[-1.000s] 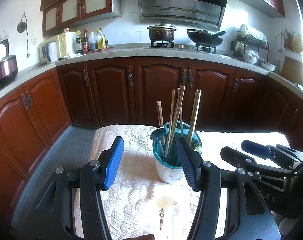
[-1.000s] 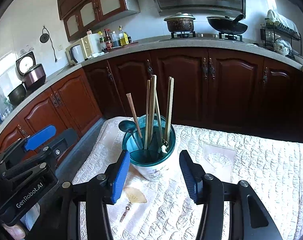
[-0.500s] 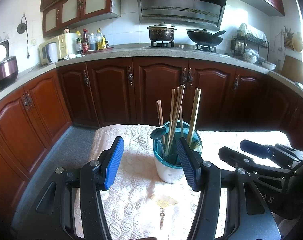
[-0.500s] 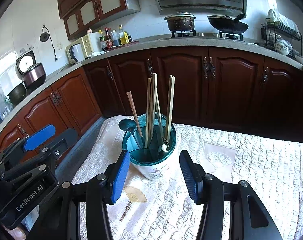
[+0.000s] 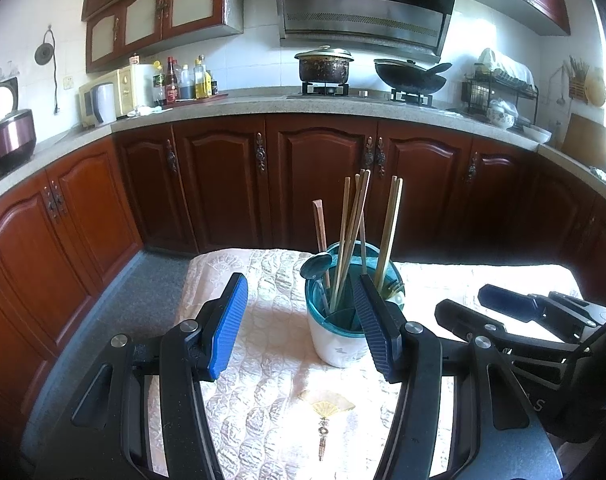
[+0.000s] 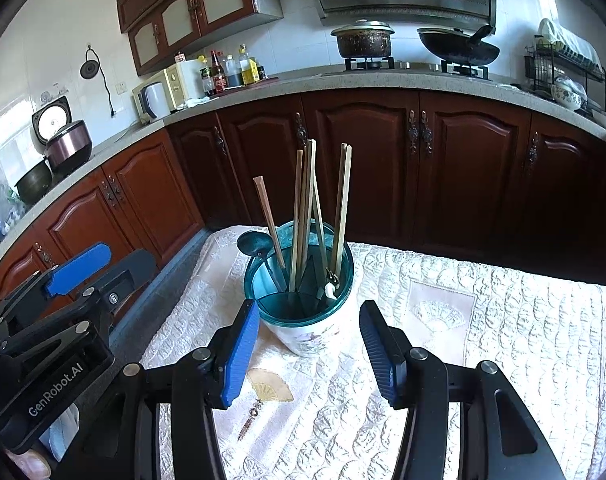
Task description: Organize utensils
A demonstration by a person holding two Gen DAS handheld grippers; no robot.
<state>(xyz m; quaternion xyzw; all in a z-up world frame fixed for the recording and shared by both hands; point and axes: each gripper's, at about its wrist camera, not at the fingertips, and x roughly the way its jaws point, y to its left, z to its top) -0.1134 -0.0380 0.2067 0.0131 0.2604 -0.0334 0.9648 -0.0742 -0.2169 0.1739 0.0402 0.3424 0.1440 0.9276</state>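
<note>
A white utensil holder with a teal rim (image 5: pixel 337 346) (image 6: pixel 303 332) stands on the quilted table cloth. Several wooden chopsticks (image 5: pixel 388 228) (image 6: pixel 341 204) and a dark spoon (image 5: pixel 316 266) (image 6: pixel 254 245) stand upright in it. My left gripper (image 5: pixel 301 328) is open and empty, just in front of the holder. My right gripper (image 6: pixel 309 354) is open and empty, also just in front of the holder. The right gripper shows at the right of the left wrist view (image 5: pixel 515 312). The left gripper shows at the left of the right wrist view (image 6: pixel 63 292).
The cream quilted cloth (image 6: pixel 483 320) covers the table, with a fan-shaped embroidery (image 5: pixel 325 404) near the front. Dark wooden cabinets (image 5: pixel 319 176) and a counter with a pot (image 5: pixel 323 66) and a wok (image 5: pixel 409 76) stand behind. Grey floor (image 5: pixel 115 308) lies left of the table.
</note>
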